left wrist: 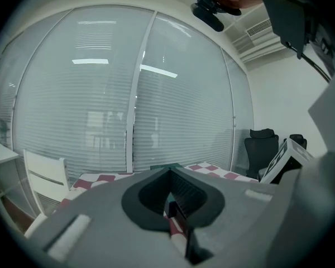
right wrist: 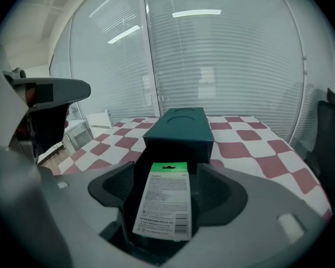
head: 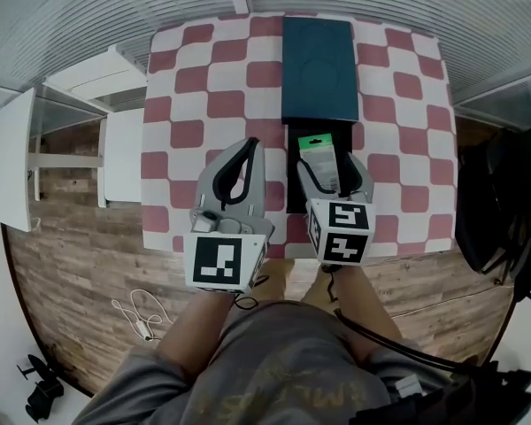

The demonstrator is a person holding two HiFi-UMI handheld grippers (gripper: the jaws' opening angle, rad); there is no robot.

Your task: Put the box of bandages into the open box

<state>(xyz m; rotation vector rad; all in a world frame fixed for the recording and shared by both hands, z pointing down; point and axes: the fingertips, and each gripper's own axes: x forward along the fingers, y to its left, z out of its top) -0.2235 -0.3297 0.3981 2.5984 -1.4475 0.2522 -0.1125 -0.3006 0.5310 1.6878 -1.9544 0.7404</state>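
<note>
The box of bandages (head: 318,154), white with a green top, is clamped between the jaws of my right gripper (head: 333,172). It hangs over the dark inside of the open box (head: 292,200), near the table's front edge. The box's teal lid (head: 318,67) stretches away behind it. The right gripper view shows the bandage box (right wrist: 164,204) label-up in my right gripper (right wrist: 166,190), with the teal lid (right wrist: 181,127) just beyond. To the left, above the checkered cloth, my left gripper (head: 250,149) is shut and empty; in its own view the left gripper (left wrist: 170,202) has its jaws together.
A red-and-white checkered cloth covers the table (head: 181,104). White furniture (head: 102,91) stands at the table's left. A black office chair (head: 504,202) is at the right. A white cable (head: 142,312) lies on the wooden floor. Window blinds run behind the table.
</note>
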